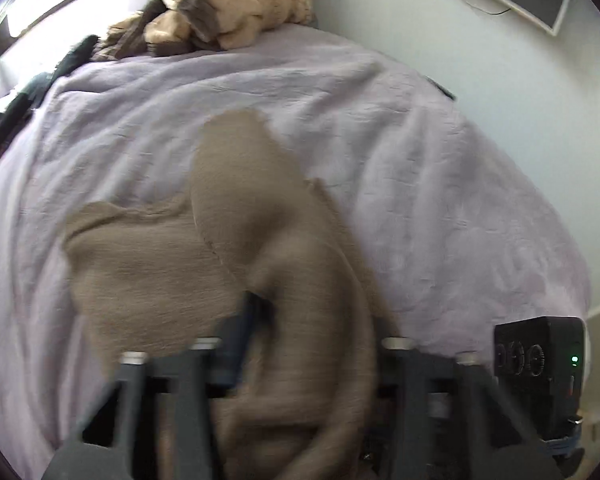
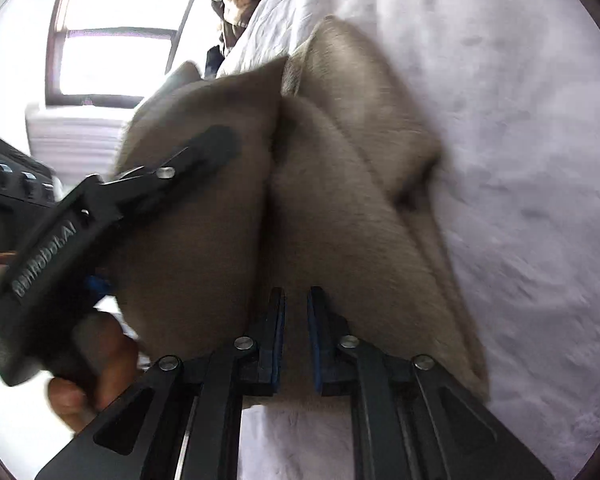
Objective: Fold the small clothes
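Observation:
A small tan knit garment (image 1: 236,224) lies on the lilac bed cover (image 1: 400,160). In the left wrist view a thick fold of it runs down between my left gripper's (image 1: 312,320) fingers, and the right finger is hidden under the cloth. My left gripper is shut on that fold. In the right wrist view the garment (image 2: 340,168) is lifted off the bed, its left part hanging. My right gripper (image 2: 296,304) has its jaws nearly together with cloth between the blue pads. The left gripper (image 2: 140,184) shows there too, gripping the garment's hanging part.
A beige and brown bundle of clothes (image 1: 228,12) lies at the far end of the bed. Dark clothes (image 1: 24,96) lie at the left edge. A white wall (image 1: 480,60) runs along the right. A window (image 2: 116,32) stands beyond the bed.

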{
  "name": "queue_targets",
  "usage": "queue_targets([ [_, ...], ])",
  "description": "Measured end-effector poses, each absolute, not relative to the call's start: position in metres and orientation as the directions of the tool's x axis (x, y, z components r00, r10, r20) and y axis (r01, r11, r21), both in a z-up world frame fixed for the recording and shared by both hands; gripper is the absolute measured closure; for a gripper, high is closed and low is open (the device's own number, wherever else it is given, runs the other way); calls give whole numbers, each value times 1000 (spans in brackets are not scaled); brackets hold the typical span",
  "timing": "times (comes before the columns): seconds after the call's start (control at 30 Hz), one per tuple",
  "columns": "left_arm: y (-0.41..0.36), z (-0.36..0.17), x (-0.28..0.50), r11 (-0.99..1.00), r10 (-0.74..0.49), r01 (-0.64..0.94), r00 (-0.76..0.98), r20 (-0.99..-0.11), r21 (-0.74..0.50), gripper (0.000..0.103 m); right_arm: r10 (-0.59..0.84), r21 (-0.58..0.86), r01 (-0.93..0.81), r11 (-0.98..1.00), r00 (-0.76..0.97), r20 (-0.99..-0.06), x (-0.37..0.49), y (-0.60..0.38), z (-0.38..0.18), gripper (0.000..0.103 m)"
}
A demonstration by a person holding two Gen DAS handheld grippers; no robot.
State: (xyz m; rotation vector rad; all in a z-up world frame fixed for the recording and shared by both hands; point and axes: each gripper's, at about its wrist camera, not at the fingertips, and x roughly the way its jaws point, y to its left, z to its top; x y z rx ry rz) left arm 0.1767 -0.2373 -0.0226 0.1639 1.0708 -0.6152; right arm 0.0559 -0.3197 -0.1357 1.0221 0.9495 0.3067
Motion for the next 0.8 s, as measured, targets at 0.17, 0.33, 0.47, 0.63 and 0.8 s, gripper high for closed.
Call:
queue_targets([
  [0.17, -229, 12, 165, 809, -464, 554, 398, -791, -196, 21, 636, 865, 207, 457, 604, -481, 51, -331, -141, 91],
  [0.33, -174, 27, 151, 869, -425, 460, 502, -753, -183, 21, 614, 933, 207, 295, 707, -351, 30, -368, -140, 73],
  [0.47, -117, 2, 151, 923, -344, 335, 508, -790, -187, 21, 625, 985, 139, 98, 762, -169, 23, -390, -143, 36],
  [0.63, -73, -36, 154, 952, -296, 210, 454, -840, -223, 21, 669, 948, 155, 279, 676, -308, 60, -380, -118, 35],
  [0.8, -74, -38, 150, 949, -302, 230, 471, -829, -215, 21, 555, 759, 118, 640, 613, -563, 92, -344, -71, 83],
])
